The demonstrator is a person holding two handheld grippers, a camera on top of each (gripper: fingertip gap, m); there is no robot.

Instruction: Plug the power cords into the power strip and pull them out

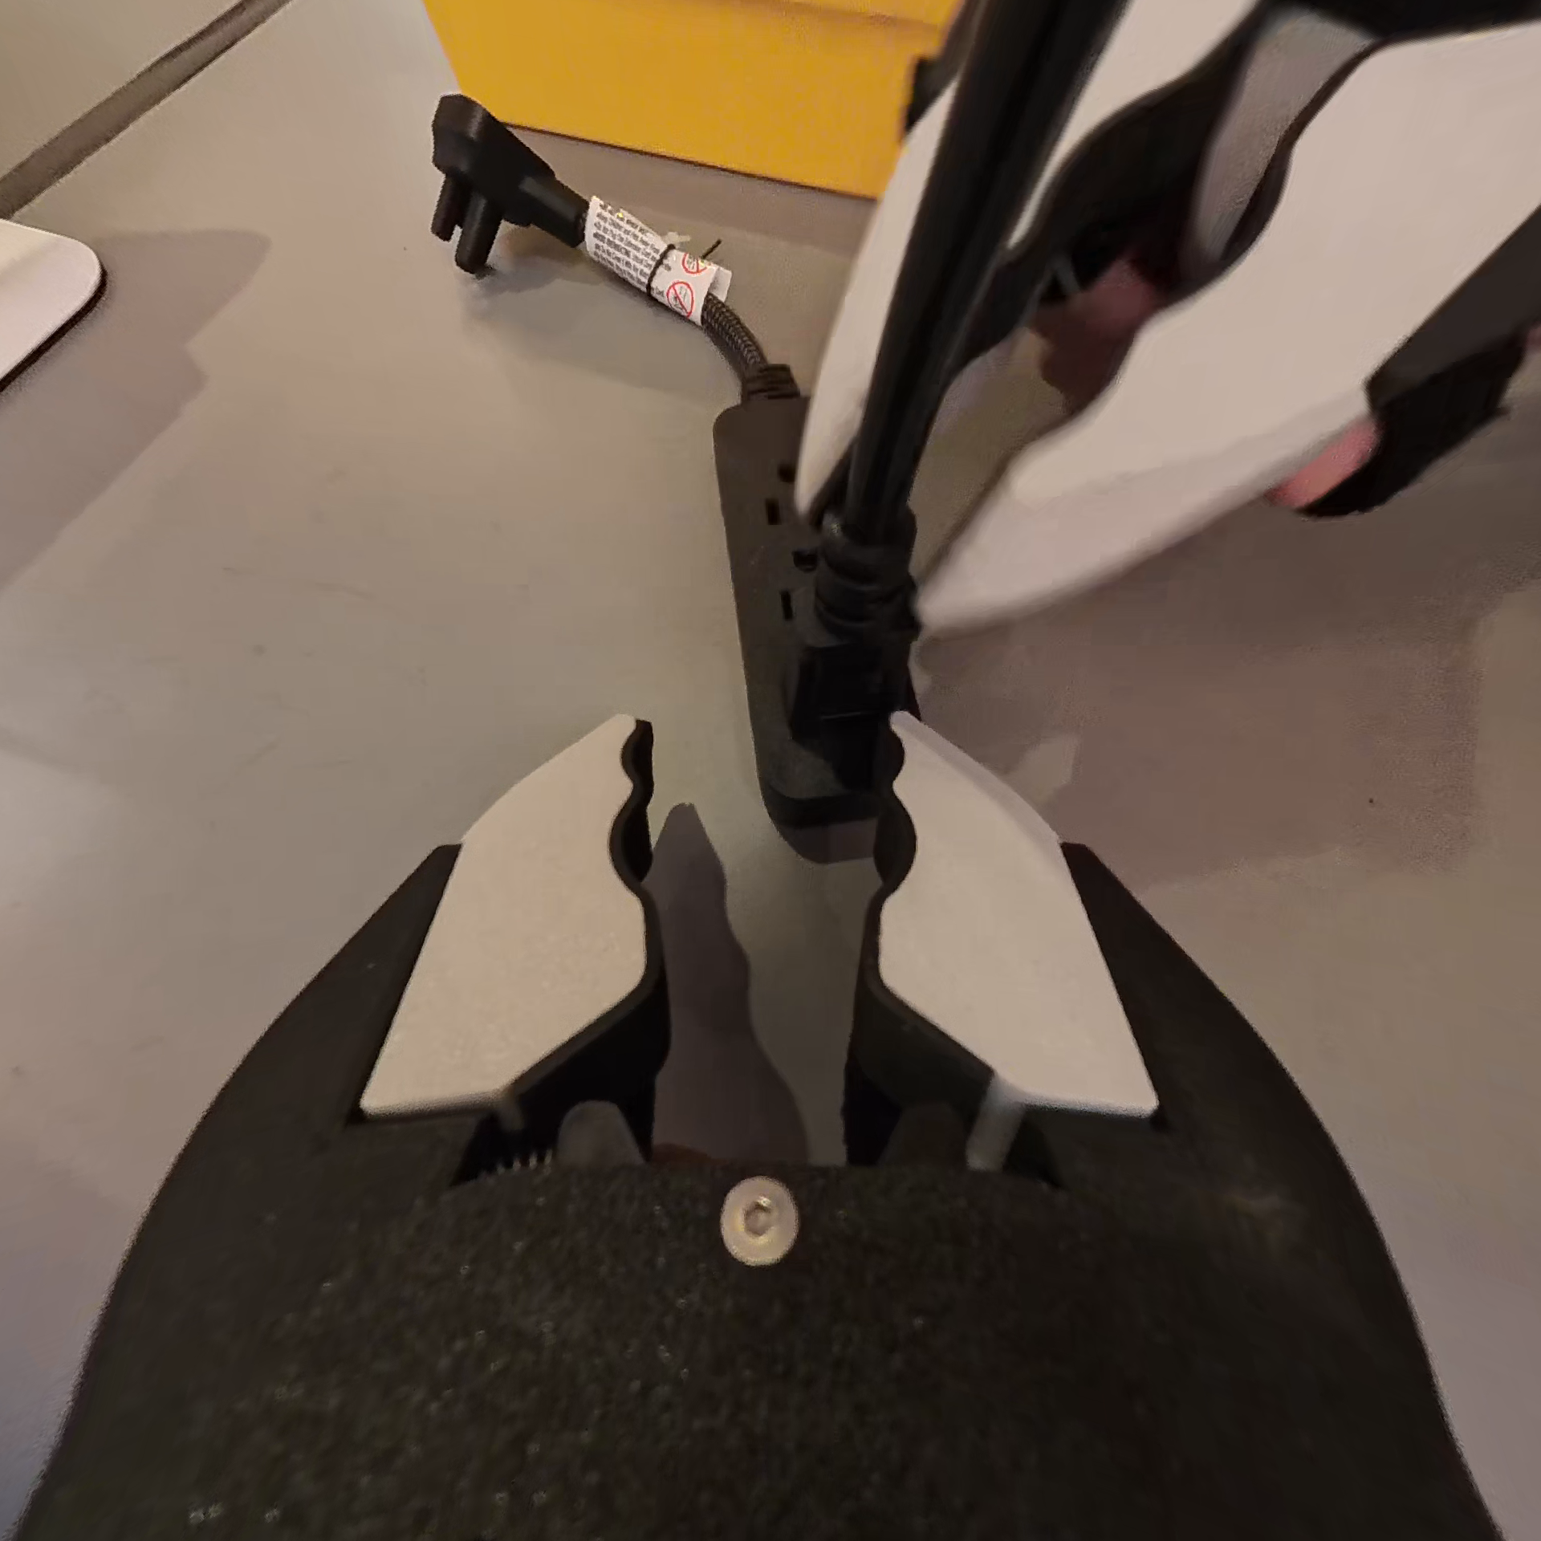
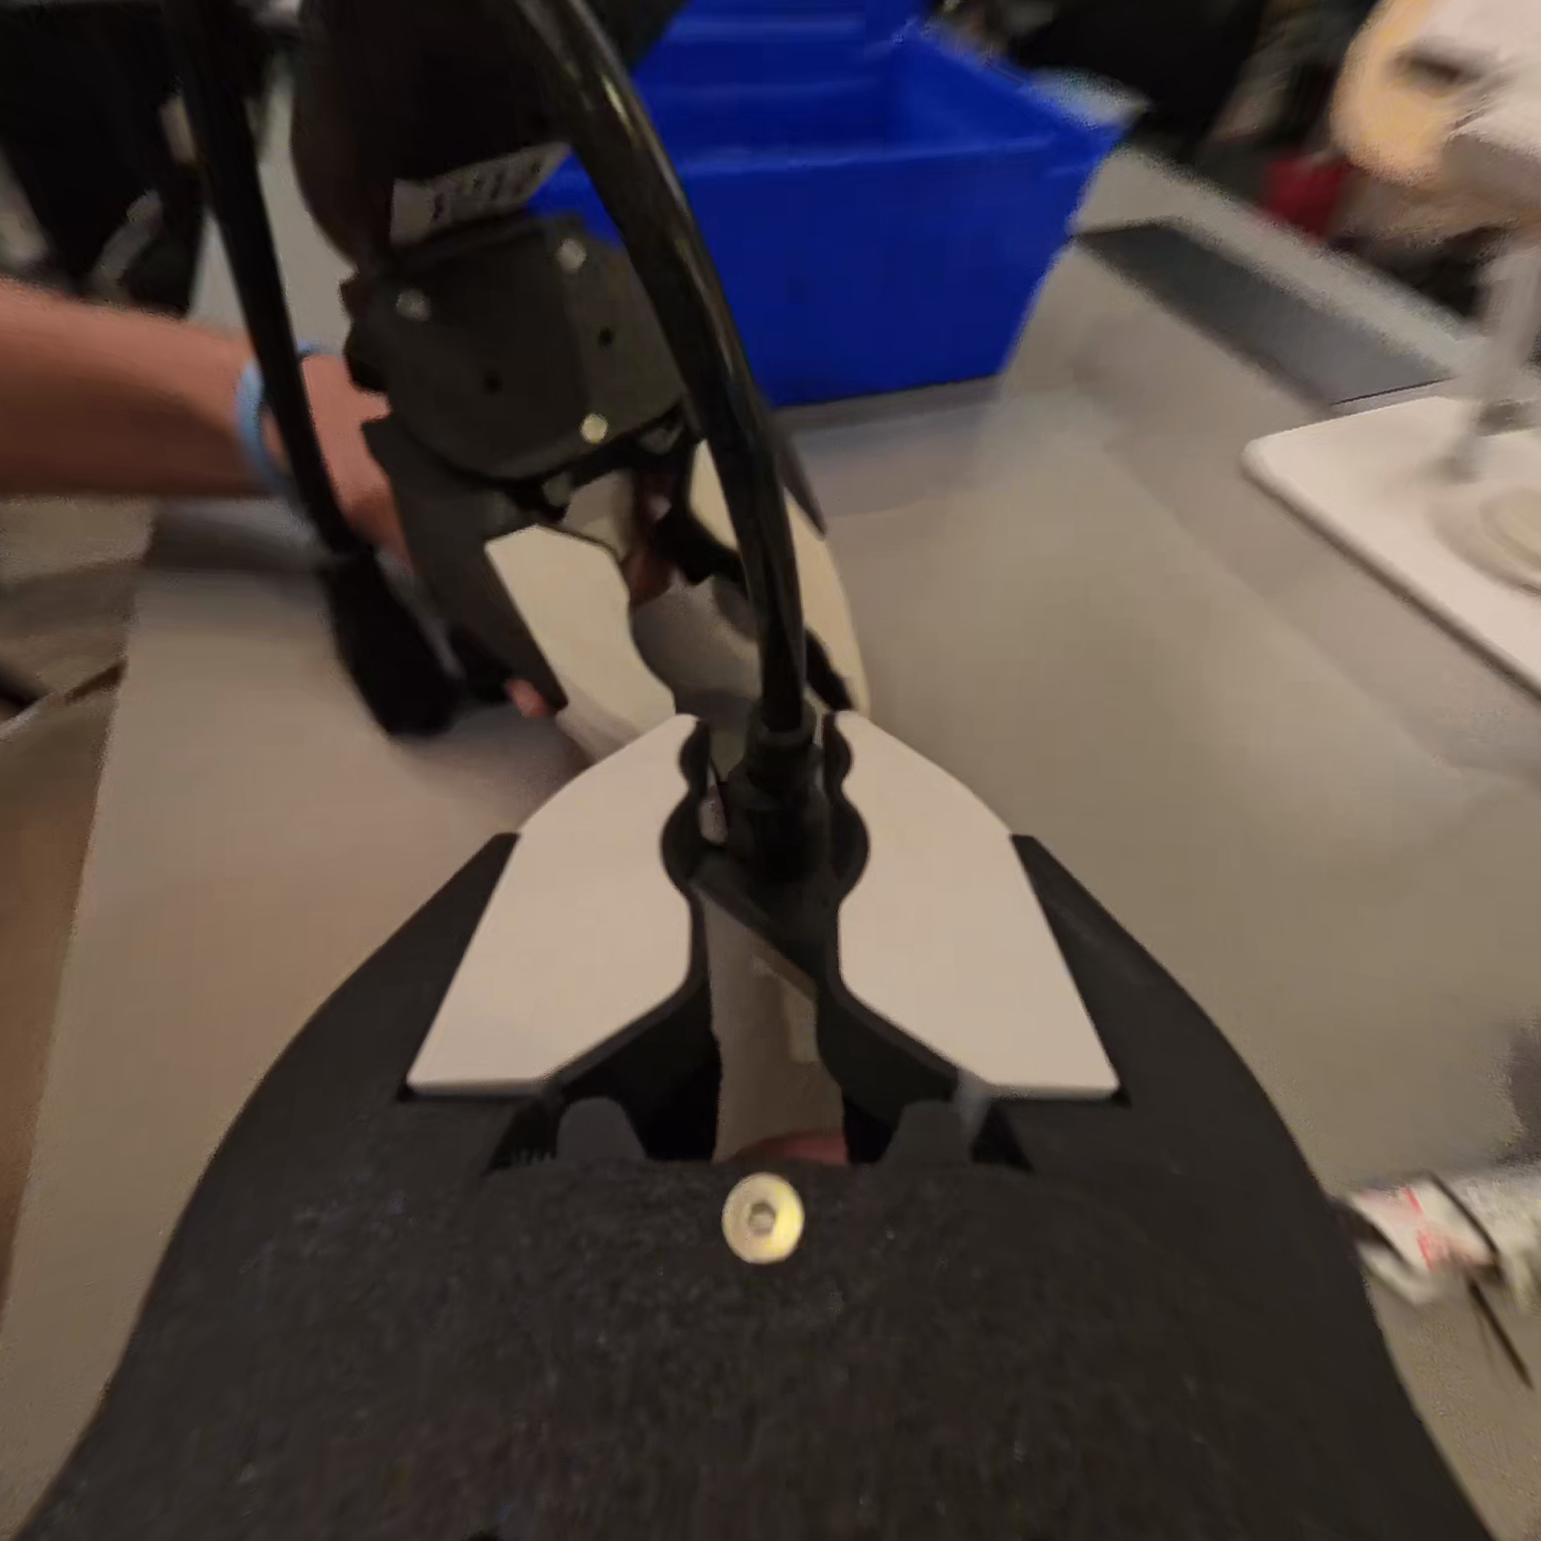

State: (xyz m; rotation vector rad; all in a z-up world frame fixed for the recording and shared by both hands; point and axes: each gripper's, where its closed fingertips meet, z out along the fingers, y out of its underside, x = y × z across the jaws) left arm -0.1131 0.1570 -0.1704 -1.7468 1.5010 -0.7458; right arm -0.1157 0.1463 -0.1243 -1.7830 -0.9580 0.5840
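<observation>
right gripper [image 2: 763, 784] clamped on black plug [image 2: 771, 800] of power cord [image 2: 717, 434], plug sits in black power strip [image 1: 771, 584] on grey table [image 1: 333, 584]; left gripper [image 1: 767, 750] jaws apart, nothing held, right finger touching strip's near end; strip's own plug [image 1: 484, 192] lies loose by yellow box [image 1: 709, 83]

White tag [image 1: 646, 254] wraps the strip's own cord [image 1: 734, 338], just behind its plug [image 1: 492, 188]: dense black print plus red round prohibition signs, print too small to make out. Right wrist view: a pale printed sticker [image 2: 475, 190] on the left gripper's body, blurred; a white tag with red marks [image 2: 1434, 1242] at right edge, blurred. No other markings seen.
</observation>
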